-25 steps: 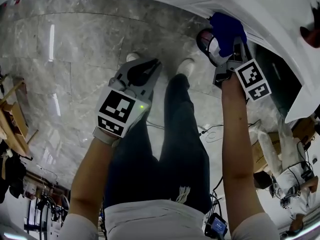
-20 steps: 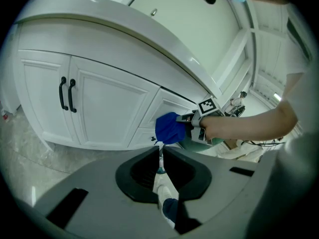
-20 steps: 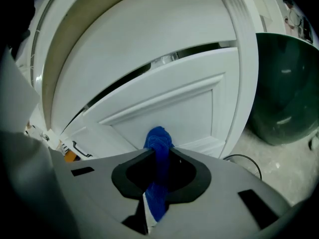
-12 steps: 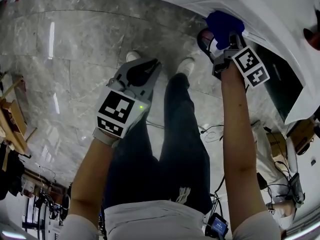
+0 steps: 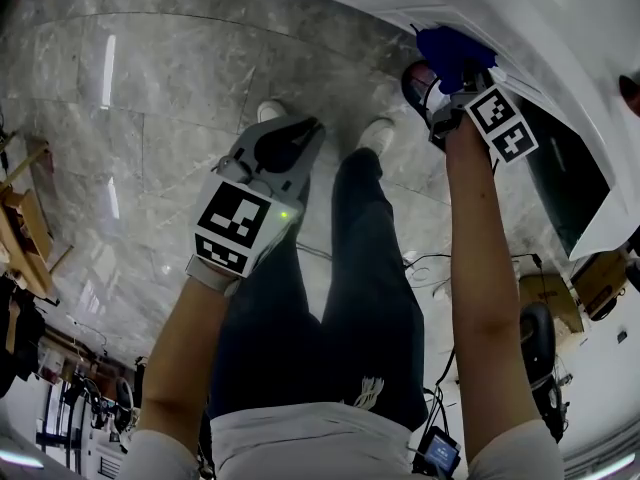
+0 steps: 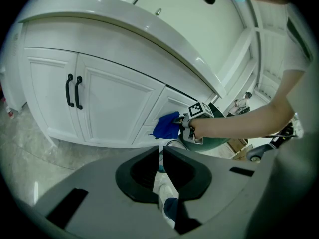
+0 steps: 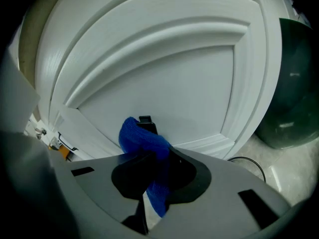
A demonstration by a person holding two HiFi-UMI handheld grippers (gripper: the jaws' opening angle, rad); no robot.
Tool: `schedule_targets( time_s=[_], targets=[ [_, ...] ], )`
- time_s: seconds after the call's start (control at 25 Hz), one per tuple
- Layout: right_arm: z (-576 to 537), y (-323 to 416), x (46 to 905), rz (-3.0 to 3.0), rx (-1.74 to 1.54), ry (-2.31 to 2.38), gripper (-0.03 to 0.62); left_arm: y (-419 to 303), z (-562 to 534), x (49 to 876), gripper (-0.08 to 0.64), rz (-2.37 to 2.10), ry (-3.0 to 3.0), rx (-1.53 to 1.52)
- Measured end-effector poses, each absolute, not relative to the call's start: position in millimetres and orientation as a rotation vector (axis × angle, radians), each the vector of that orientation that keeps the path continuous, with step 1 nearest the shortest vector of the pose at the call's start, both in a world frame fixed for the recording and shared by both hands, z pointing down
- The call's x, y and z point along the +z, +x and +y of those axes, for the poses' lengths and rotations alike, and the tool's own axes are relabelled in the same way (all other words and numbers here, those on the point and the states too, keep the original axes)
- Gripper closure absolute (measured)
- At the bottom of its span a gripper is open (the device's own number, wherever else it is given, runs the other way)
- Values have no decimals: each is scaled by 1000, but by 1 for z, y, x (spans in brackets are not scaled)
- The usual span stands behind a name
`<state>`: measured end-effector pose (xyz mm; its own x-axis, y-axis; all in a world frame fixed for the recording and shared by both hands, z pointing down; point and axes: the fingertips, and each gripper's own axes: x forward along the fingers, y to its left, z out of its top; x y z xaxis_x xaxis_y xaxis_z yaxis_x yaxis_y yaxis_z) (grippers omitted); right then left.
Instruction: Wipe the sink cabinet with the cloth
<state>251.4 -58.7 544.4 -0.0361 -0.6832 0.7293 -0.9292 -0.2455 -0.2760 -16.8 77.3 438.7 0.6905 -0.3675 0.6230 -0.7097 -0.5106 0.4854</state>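
Observation:
The blue cloth [image 5: 448, 50] is pressed against the front of the white sink cabinet [image 5: 520, 28], with my right gripper [image 5: 458, 68] shut on it. In the right gripper view the cloth [image 7: 143, 139] bulges out between the jaws and touches a recessed door panel [image 7: 169, 78]. From the left gripper view, the cloth [image 6: 167, 126] sits low on the cabinet [image 6: 114, 98], right of the double doors with two black handles [image 6: 74, 91]. My left gripper [image 5: 298, 136] hangs over the floor away from the cabinet, jaws shut and holding nothing [image 6: 162, 156].
A dark green round bin [image 7: 291, 93] stands right beside the cabinet, also visible behind the right arm [image 6: 224, 139]. A black cable [image 7: 246, 161] lies on the marble floor [image 5: 150, 88]. The person's legs and shoes [image 5: 372, 133] are below the grippers. Clutter fills the lower right.
My right gripper has carried the cloth slightly farther up along the cabinet front. The left gripper has stayed where it was.

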Motion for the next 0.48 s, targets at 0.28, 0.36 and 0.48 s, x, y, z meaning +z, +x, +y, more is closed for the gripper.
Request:
schedule_targets(
  time_s=[0.28, 0.36, 0.48],
  targets=[
    [-69, 255, 554, -1758, 1073, 1936, 535, -14, 74, 441, 549, -846, 2128, 587],
    [-69, 255, 556, -1770, 1046, 1921, 535, -12, 72, 441, 549, -851, 2125, 586],
    [-69, 251, 556, -1792, 998, 1875, 535, -9, 70, 440, 549, -858, 2125, 583]
  ],
)
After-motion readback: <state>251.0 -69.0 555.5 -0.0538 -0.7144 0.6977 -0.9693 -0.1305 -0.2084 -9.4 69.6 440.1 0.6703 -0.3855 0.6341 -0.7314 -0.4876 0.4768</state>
